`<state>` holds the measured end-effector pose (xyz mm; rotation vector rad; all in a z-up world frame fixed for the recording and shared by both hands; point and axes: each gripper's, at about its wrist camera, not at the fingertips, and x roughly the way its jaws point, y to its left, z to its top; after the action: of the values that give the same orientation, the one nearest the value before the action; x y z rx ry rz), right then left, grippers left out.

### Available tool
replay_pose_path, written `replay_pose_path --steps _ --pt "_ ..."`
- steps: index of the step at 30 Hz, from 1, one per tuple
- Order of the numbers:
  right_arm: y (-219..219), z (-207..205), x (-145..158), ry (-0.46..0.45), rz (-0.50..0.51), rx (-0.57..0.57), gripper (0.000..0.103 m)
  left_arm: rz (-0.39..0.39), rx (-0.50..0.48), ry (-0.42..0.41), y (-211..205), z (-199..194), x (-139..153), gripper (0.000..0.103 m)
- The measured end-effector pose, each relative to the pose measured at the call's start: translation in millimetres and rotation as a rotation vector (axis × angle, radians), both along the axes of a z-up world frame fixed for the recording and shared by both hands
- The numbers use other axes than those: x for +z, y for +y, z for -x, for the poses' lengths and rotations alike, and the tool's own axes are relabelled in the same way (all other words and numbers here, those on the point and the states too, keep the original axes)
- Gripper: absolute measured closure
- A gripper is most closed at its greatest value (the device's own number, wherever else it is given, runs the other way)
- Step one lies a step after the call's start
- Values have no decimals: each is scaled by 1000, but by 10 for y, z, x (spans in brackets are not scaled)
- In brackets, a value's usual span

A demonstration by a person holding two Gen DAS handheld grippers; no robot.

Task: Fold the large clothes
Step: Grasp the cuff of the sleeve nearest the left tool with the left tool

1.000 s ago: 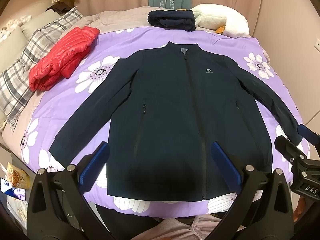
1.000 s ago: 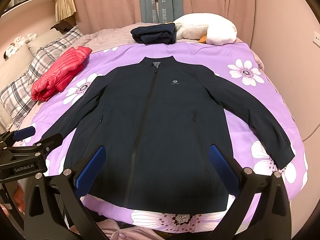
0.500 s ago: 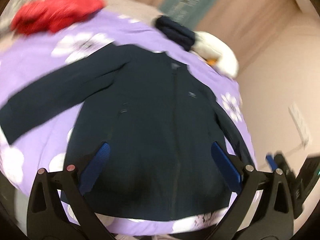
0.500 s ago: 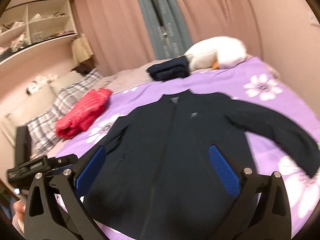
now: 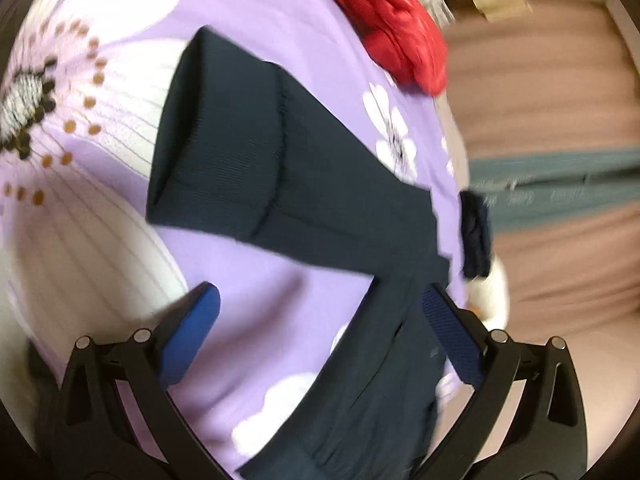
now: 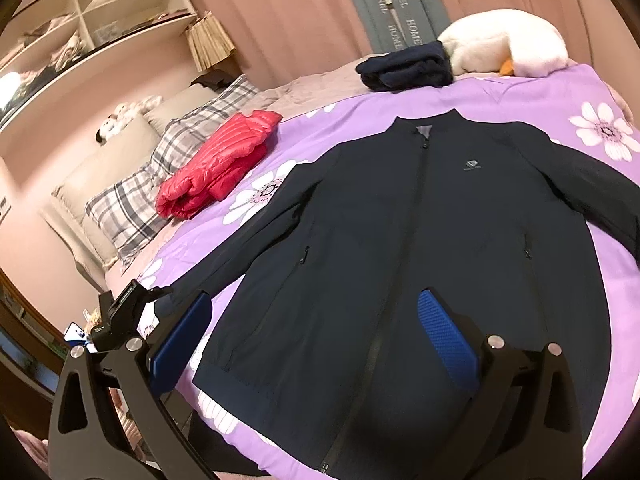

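Note:
A dark navy zip jacket (image 6: 420, 248) lies flat, front up, on a purple flowered bedspread (image 6: 532, 96), sleeves spread. In the left wrist view its left sleeve cuff (image 5: 224, 140) lies close ahead, the sleeve running back to the body (image 5: 368, 392). My left gripper (image 5: 320, 340) is open and empty, hovering just short of the cuff. My right gripper (image 6: 312, 340) is open and empty above the jacket's lower hem. The left gripper also shows in the right wrist view (image 6: 124, 312), by the left sleeve end.
A folded red puffer jacket (image 6: 218, 168) lies at the left by plaid pillows (image 6: 160, 184). A folded dark garment (image 6: 408, 66) and a white plush duck (image 6: 504, 42) sit at the bed's far end. Shelves (image 6: 80, 28) line the left wall.
My left gripper has swung left and down to the left sleeve cuff, rolling its view sideways. My right gripper has turned left and moved nearer the jacket's hem. The jacket has not moved.

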<state>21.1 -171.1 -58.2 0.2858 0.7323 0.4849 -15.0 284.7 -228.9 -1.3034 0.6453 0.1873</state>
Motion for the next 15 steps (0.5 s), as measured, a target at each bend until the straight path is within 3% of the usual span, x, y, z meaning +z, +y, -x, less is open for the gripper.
replay_pose_path --steps 8,11,12,14,15 --pt "-5 -18 -37 3 35 -2 1 48 167 -31 290 -240 -54 2" --pt "-26 -26 -57 5 41 -13 1 24 188 -9 353 -285 -48 4" --pt "-34 -23 -66 7 43 -16 1 10 194 10 365 -305 -35 11" --pt "-52 -41 -95 13 45 -21 1 -50 202 66 436 -344 -2 42" --pt "-61 -42 -104 17 46 -23 1 -71 197 100 482 -384 -8 68"
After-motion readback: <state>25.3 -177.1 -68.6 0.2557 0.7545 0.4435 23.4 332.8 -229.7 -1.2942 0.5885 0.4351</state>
